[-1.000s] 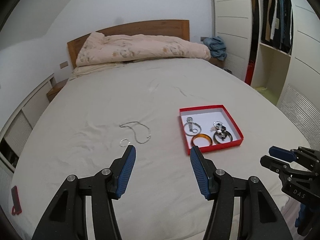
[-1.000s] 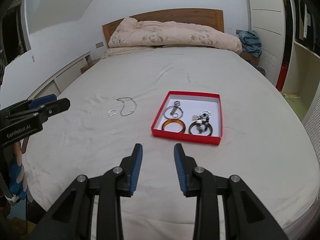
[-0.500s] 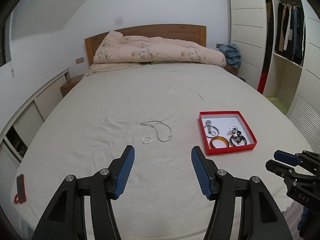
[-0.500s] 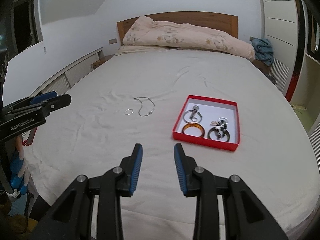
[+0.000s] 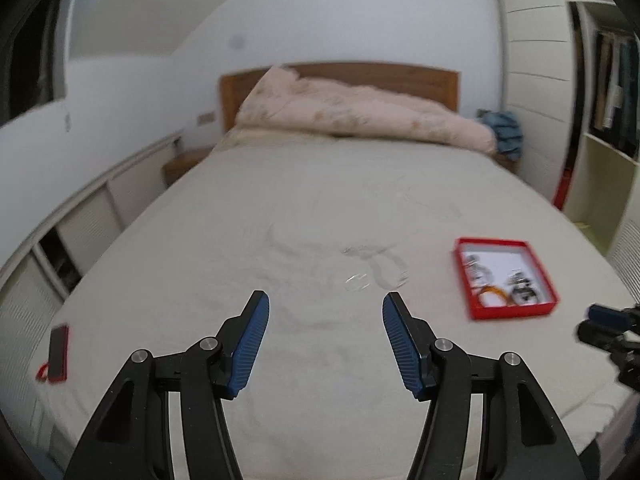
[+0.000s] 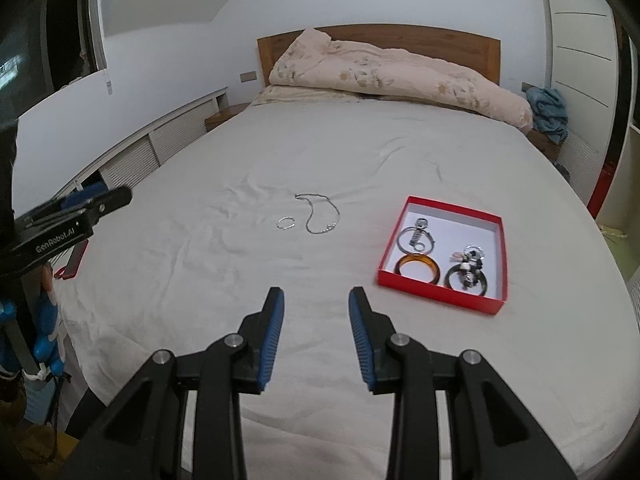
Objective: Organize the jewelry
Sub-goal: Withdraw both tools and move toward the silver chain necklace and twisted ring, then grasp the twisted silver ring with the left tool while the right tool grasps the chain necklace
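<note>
A red box with a white floor lies on the bed, holding an amber bangle, a dark beaded bracelet and a metal keyring piece. Left of the box, a silver chain necklace and a small silver ring lie loose on the sheet. My left gripper hangs open above the sheet, short of the ring, nothing between its fingers. My right gripper has its jaws opening, nothing between them, left of the box.
A red phone lies at the bed's left edge. A folded quilt and wooden headboard fill the far end. Wardrobe shelves stand to the right, low cabinets to the left.
Both grippers have swung left across the bed, so the box drifts right in each view and the phone comes into sight. The right gripper's jaws have spread a little wider.
</note>
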